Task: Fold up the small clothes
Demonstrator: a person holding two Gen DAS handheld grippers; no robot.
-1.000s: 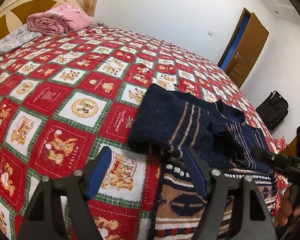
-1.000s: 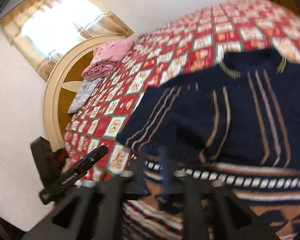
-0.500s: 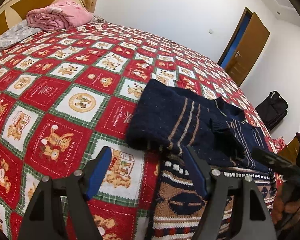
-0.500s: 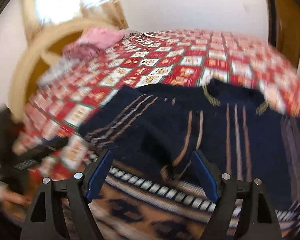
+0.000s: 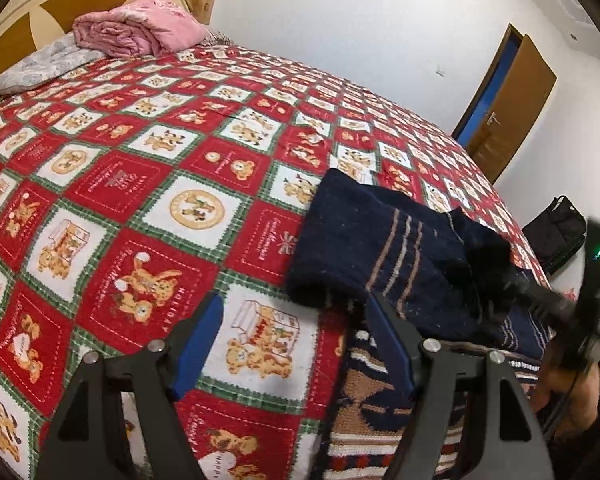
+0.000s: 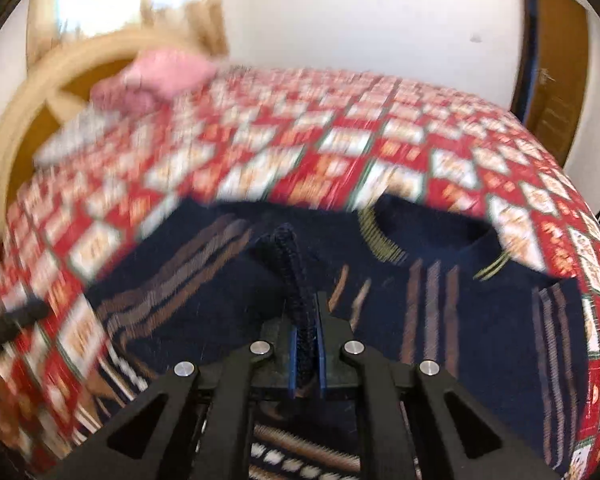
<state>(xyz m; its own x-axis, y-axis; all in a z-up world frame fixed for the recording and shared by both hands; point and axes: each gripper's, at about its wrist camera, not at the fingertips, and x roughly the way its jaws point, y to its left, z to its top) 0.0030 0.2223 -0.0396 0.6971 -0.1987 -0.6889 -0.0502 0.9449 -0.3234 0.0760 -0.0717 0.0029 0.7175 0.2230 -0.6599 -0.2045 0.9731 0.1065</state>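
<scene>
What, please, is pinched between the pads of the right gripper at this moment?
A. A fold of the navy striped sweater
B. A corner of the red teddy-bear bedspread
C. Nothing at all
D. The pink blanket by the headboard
A: in the right wrist view the right gripper is closed on a ridge of dark knit pulled up from the navy striped sweater, which lies on the bedspread.

Motion-blurred bedspread (image 6: 300,140) and headboard (image 6: 60,92); sweater (image 6: 440,300) hem off-frame.
</scene>
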